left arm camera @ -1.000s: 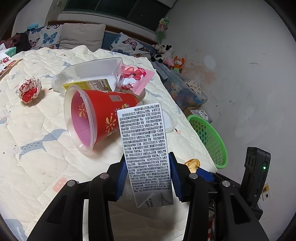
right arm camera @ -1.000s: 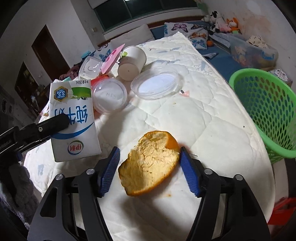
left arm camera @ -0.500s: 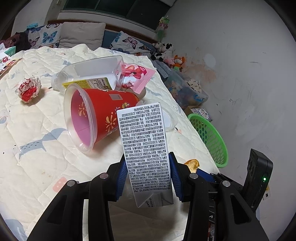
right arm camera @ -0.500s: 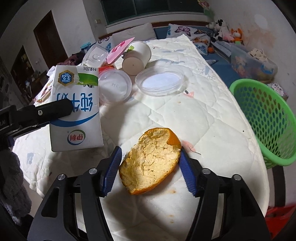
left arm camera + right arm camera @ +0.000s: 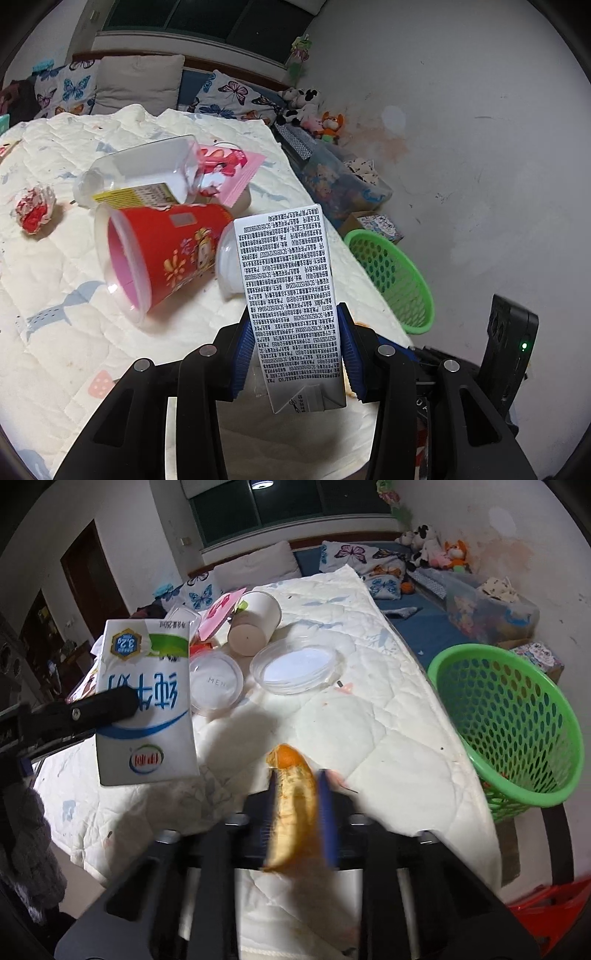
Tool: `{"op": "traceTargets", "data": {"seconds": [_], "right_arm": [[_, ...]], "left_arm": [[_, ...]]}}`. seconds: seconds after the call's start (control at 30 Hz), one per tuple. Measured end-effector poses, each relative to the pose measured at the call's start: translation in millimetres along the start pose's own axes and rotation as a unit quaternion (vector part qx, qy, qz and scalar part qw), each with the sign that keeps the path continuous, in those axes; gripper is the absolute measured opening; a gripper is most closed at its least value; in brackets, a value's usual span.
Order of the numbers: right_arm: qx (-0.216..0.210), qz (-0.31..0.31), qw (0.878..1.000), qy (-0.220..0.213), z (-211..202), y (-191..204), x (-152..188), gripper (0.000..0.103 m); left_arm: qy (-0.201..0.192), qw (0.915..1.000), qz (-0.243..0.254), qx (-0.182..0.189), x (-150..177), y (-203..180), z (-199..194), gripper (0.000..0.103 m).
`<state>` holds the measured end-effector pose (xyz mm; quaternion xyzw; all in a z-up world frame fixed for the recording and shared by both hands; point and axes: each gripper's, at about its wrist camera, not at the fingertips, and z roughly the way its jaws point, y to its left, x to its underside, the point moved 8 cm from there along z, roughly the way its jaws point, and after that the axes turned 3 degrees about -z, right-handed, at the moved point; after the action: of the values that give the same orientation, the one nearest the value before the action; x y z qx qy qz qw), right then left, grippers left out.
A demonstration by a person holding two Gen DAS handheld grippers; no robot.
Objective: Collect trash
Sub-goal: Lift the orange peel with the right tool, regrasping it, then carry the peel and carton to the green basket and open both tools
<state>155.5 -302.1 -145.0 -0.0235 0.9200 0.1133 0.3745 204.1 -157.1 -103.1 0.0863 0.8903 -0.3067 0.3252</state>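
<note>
Two items in hand, none binned yet. Left wrist: your left gripper clamps the carton, flat printed card, held over the quilt. Red cup, clear jar, wrapper remain. Right wrist: your right gripper pinches the peel folded, pithy. Mesh basket sits right, looks near-empty. Lids remain.

The left hand-held gripper angles downward, its blue-padded jaws part-way apart and pressed against both sides of a milk carton that stands up between them. The right hand-held gripper, also tilted down, has its jaws drawn close together, squeezing a folded orange peel between the pads.
</note>
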Motion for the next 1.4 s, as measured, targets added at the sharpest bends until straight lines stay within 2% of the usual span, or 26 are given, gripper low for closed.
{"op": "traceTargets", "data": {"seconds": [0.07, 0.2, 0.33, 0.47, 0.53, 0.6, 0.7, 0.8, 1.0, 1.23, 1.3, 1.4], "right_arm": [[0.003, -0.001, 1.000, 0.004, -1, -4, 0, 0.017], [-0.026, 0.028, 0.999, 0.007, -3, -7, 4, 0.025], [-0.019, 0.037, 0.999, 0.007, -2, -2, 7, 0.055], [-0.020, 0.051, 0.998, 0.015, 4, 6, 11, 0.058], [-0.005, 0.046, 0.999, 0.018, 8, 8, 12, 0.064], [0.019, 0.041, 0.999, 0.024, 13, 8, 14, 0.065], [0.032, 0.040, 0.998, 0.029, 20, 11, 19, 0.065], [0.059, 0.028, 0.998, 0.025, 21, 10, 20, 0.054], [0.041, 0.027, 0.999, 0.007, 9, 7, 17, 0.040], [0.033, 0.042, 0.999, -0.009, -10, -8, 7, 0.038], [0.024, 0.058, 0.998, -0.015, -16, -20, 2, 0.038], [0.036, 0.078, 0.996, -0.029, -29, -48, -8, 0.038]], "left_arm": [[0.000, 1.0000, 0.002, 0.003, -4, -3, 2, 0.042], [0.000, 1.0000, 0.001, 0.003, -4, -3, 5, 0.042], [0.002, 1.0000, -0.002, -0.001, -2, 0, 7, 0.042], [-0.003, 1.0000, -0.002, 0.000, -4, 2, 4, 0.041], [-0.004, 1.0000, -0.001, 0.003, -4, 2, 3, 0.041], [-0.009, 1.0000, 0.003, 0.002, -4, 2, 0, 0.042], [-0.009, 1.0000, 0.002, 0.002, -4, 4, -1, 0.042], [-0.006, 1.0000, -0.004, 0.003, -4, 9, -1, 0.041], [-0.005, 0.9999, -0.005, 0.008, -7, 7, -2, 0.042], [-0.004, 0.9998, 0.003, 0.021, -16, -10, 2, 0.042], [-0.001, 0.9997, 0.005, 0.025, -18, -16, 5, 0.042], [0.005, 0.9995, 0.009, 0.031, -23, -27, 12, 0.042]]}}
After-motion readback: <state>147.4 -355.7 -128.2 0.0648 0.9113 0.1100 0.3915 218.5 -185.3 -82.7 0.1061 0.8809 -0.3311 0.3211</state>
